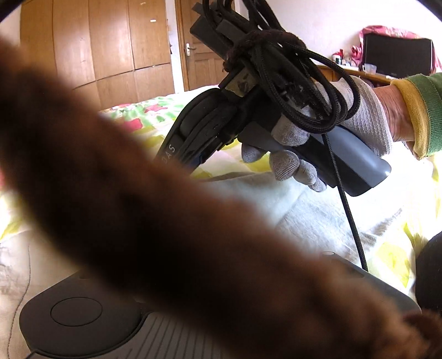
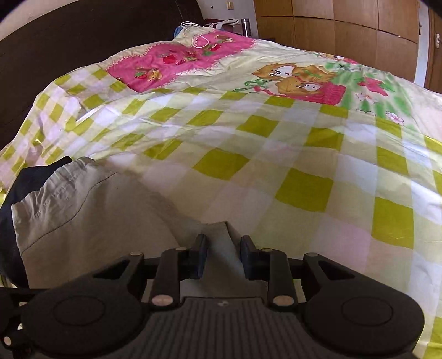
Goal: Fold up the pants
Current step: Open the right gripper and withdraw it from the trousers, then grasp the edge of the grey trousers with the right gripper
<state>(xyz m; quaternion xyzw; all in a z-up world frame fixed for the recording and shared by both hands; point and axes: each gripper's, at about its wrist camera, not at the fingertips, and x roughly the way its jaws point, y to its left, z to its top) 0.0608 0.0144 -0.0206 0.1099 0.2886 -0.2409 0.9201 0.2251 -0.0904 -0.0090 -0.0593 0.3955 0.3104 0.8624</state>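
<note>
Pale beige pants point(image 2: 91, 210) lie crumpled on the bed at the lower left of the right wrist view. A raised fold of them stands between the fingers of my right gripper point(image 2: 223, 255), which is shut on it. In the left wrist view the pants point(image 1: 309, 212) lie below the right gripper's handle point(image 1: 350, 163), held by a gloved hand point(image 1: 367, 116). A blurred brown band point(image 1: 171, 221) right at the lens crosses that view and hides my left gripper's fingers. Only its dark base point(image 1: 77, 312) shows.
A quilt with green checks and cartoon bears point(image 2: 304, 154) covers the bed. A dark garment point(image 2: 13, 198) lies left of the pants. A dark headboard point(image 2: 69, 41) and wooden wardrobe point(image 2: 345, 24) stand behind. A black cable point(image 1: 350, 221) hangs from the right gripper's handle.
</note>
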